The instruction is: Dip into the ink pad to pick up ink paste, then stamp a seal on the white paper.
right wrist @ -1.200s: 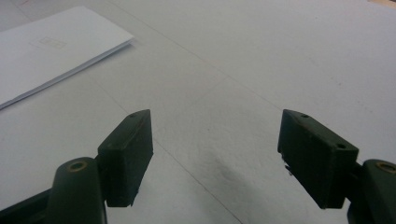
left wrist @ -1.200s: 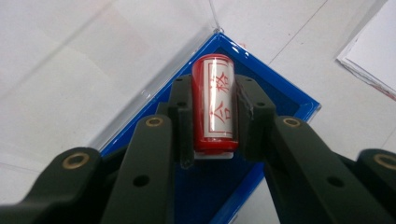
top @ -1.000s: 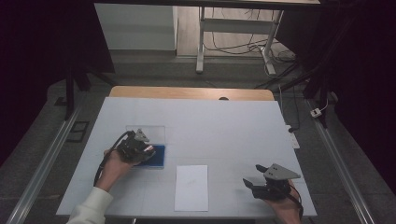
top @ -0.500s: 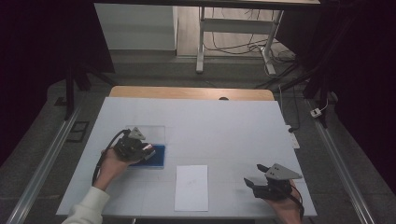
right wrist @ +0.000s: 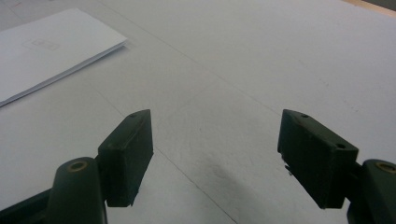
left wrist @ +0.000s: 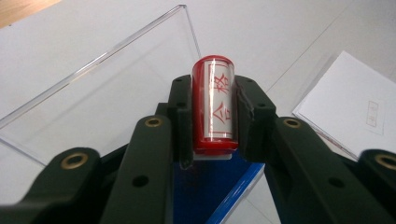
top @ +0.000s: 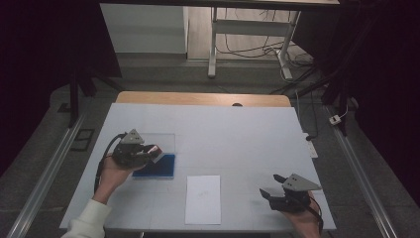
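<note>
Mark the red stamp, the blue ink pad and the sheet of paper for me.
red stamp (left wrist: 214,105): left gripper view, middle of its clear barrel.
blue ink pad (top: 158,166): high view, its bare blue top.
sheet of paper (top: 203,199): high view, its centre.

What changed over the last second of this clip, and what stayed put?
The left gripper, shut on the red cylindrical stamp, has lifted it slightly above the blue ink pad with its clear lid. The right gripper stayed where it was, jaws open, and the white paper sheet and the table are unchanged.
</note>
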Motion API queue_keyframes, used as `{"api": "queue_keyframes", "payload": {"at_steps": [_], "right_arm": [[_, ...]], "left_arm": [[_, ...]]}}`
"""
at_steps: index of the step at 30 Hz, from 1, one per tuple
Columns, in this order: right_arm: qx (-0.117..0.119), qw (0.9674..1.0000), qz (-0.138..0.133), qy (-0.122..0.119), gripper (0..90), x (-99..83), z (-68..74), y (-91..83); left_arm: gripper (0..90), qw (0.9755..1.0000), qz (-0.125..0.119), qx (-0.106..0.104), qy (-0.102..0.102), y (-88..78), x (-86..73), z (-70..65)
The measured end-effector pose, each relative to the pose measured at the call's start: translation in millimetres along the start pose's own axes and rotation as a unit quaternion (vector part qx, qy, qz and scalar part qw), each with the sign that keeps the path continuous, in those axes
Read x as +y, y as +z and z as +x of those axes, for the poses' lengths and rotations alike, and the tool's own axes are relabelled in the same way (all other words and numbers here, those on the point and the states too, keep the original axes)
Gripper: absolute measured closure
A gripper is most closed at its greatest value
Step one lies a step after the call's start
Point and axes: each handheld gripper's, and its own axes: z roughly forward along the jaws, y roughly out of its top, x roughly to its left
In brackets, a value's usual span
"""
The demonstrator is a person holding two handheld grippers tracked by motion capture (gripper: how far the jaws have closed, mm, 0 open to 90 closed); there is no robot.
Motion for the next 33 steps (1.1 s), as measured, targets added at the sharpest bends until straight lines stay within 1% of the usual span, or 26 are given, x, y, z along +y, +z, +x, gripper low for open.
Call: {"api": "queue_keyframes", "payload": {"at_steps": [4, 11, 12, 15, 17, 22, 24, 25, 29, 33], "right_arm": [[0.000, 1.0000, -0.004, -0.004, 25.9, -0.4, 0.0, -0.2], [-0.001, 1.0000, -0.004, -0.001, 25.9, -0.6, -0.4, 0.3], [-0.001, 1.0000, -0.003, -0.001, 25.9, -0.7, -0.6, 0.4], [-0.001, 1.0000, -0.003, -0.001, 26.0, -0.8, -0.7, 0.7], [-0.002, 1.0000, -0.003, -0.002, 26.0, -0.8, -0.6, 0.7], [-0.002, 1.0000, -0.002, -0.002, 26.0, -1.0, -0.6, 0.5], [-0.004, 1.0000, 0.000, -0.003, 26.1, -0.9, -0.7, 0.2], [-0.003, 1.0000, -0.002, -0.002, 26.1, -1.0, -0.7, 0.4], [-0.003, 1.0000, -0.003, -0.003, 26.1, -0.9, -0.5, 0.2], [-0.003, 1.0000, -0.002, -0.002, 26.2, -1.0, -0.7, 0.7]], "left_arm": [[70.0, 0.9999, -0.008, -0.006, -0.001, -2.4, -0.6, -1.5], [69.9, 0.9994, -0.027, -0.019, -0.004, -12.0, -1.6, -4.4], [69.9, 0.9993, -0.031, -0.022, -0.006, -13.3, -1.9, -4.2], [70.0, 0.9976, -0.047, -0.049, -0.017, -17.0, -2.2, -3.8], [70.0, 0.9966, -0.055, -0.059, -0.019, -19.1, -1.5, -4.7], [69.9, 0.9963, -0.055, -0.064, -0.018, -19.5, -0.9, -7.6], [70.0, 0.9952, -0.059, -0.077, -0.017, -20.9, -0.4, -9.0], [69.9, 0.9949, -0.061, -0.080, -0.015, -21.7, 0.0, -10.4], [69.9, 0.9938, -0.065, -0.089, -0.010, -23.2, 1.9, -16.2], [69.9, 0.9935, -0.064, -0.095, -0.003, -22.3, 4.0, -21.4]]}}
